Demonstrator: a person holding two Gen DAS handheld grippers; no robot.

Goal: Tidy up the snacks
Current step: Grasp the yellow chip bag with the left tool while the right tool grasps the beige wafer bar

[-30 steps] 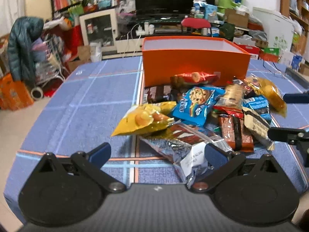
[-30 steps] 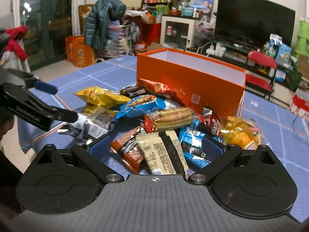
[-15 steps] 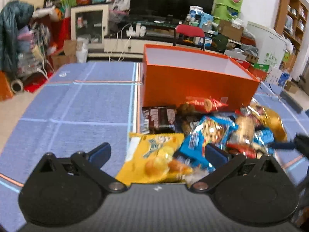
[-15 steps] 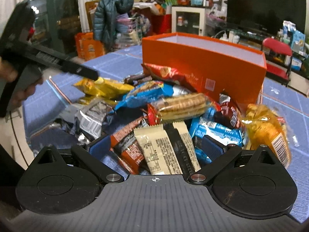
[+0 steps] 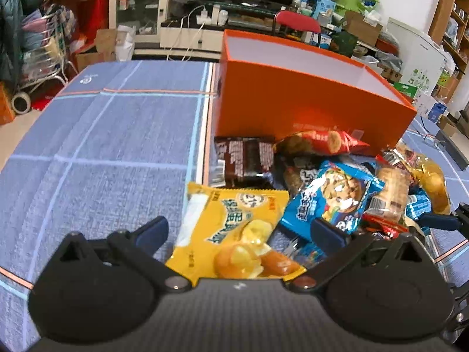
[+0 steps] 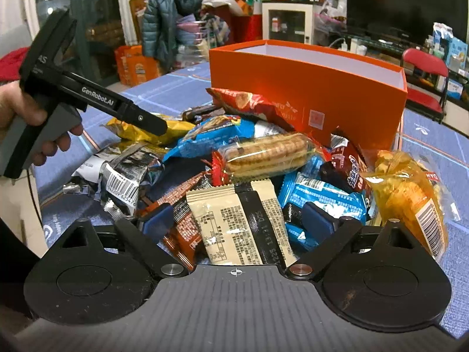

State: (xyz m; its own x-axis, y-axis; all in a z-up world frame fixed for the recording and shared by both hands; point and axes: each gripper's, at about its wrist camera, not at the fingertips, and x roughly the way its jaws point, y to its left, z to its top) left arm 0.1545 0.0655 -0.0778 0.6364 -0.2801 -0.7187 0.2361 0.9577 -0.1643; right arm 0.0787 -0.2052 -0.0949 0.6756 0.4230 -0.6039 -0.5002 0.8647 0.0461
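Note:
A heap of snack packets lies in front of an open orange box [image 5: 293,102] [image 6: 322,88] on the blue tablecloth. My left gripper [image 5: 239,231] is open and straddles a yellow packet [image 5: 231,226] at the heap's left edge; its pads do not touch it. My right gripper [image 6: 239,220] has its jaws closing around a beige and black packet [image 6: 234,223], with gaps still showing beside the pads. A biscuit roll [image 6: 263,155] and a blue cookie packet [image 5: 334,196] lie further in. The left gripper's finger [image 6: 146,123] also shows in the right wrist view, held by a hand [image 6: 17,108].
The tablecloth [image 5: 102,161] stretches bare to the left of the heap. A golden bag [image 6: 407,196] lies at the heap's right. Behind the table are a red chair [image 5: 297,25], a television stand and cluttered shelves.
The left gripper moved forward and left over the heap, from the silver wrapper to the yellow packet. The right gripper sank closer to the beige packet and its jaws narrowed a little.

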